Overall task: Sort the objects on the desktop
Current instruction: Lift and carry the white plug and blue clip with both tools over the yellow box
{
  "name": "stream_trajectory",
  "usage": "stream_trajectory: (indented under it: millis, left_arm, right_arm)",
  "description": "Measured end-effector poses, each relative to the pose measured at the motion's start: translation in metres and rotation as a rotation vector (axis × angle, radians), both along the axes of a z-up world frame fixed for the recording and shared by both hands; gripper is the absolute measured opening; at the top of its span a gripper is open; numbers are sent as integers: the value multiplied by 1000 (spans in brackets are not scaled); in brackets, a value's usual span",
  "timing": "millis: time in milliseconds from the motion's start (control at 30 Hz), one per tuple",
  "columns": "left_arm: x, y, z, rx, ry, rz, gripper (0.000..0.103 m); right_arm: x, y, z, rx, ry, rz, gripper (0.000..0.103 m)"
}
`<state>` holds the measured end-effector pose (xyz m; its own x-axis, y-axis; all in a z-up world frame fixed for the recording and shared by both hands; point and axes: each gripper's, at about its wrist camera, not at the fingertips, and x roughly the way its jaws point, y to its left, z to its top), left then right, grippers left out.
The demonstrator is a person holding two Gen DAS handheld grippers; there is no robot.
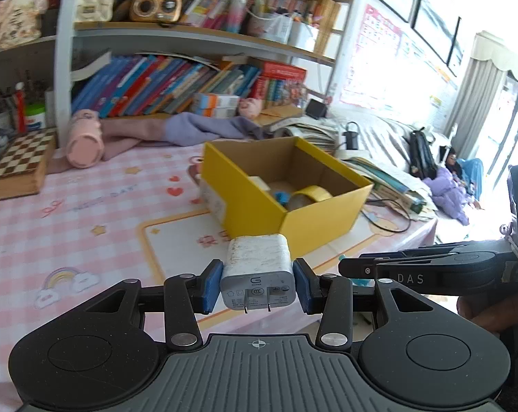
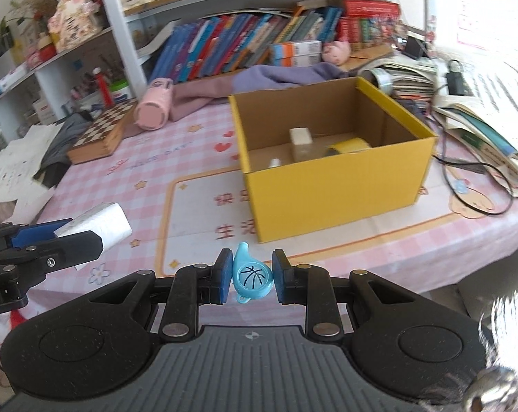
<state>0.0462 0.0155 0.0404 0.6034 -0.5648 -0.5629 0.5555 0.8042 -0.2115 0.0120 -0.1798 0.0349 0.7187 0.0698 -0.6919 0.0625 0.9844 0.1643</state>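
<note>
My left gripper (image 1: 258,279) is shut on a white plug charger (image 1: 258,274), prongs facing the camera, held above the pink checked tablecloth (image 1: 87,213) short of the yellow cardboard box (image 1: 286,185). My right gripper (image 2: 252,276) is shut on a small blue whistle (image 2: 250,274) with a basketball print, in front of the same yellow box (image 2: 331,178). Inside the box lie a yellow tape roll (image 2: 350,146) and a white block (image 2: 302,137). In the right wrist view the left gripper with the charger (image 2: 97,223) shows at the left; in the left wrist view the right gripper (image 1: 355,264) reaches in from the right.
A chess box (image 2: 101,132) and a pink cylindrical case (image 2: 154,110) lie at the back left, with a purple cloth (image 2: 276,75) behind the box. Stacked papers, books and black cables (image 2: 471,178) crowd the right side. Bookshelves (image 1: 190,82) stand at the back.
</note>
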Motion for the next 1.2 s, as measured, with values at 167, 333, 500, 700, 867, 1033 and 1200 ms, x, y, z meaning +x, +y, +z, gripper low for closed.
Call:
stream_trajectory:
  millis: [167,333,500,700,867,1033,1200]
  left_arm:
    - [7,-27,-1,-3,0,-53,43]
    - [16,-55,0,-7,-2,-103,43]
    - [26,-81,1,0,-16,-146,43]
    - [46,-108,5,-5,-41,-126,43]
    - [69,-134,0,8,-28,-92,43]
    - [95,-160,-8,39,-10,-33,43]
    - [116,-184,-23,85,24,38,43]
  right_arm:
    - [-4,-28,0,6,3,-61,23]
    - [-4,-53,1,5,-6,-109,23]
    - [6,-76,4,6,-25,-141,23]
    - [33,-100,9,-3,-55,-117,23]
    - [67,-124,11,-9,-67,-68,23]
    - [105,-147,9,-6,-63,-2,23]
    - [150,-161,0,-13,-37,96,23]
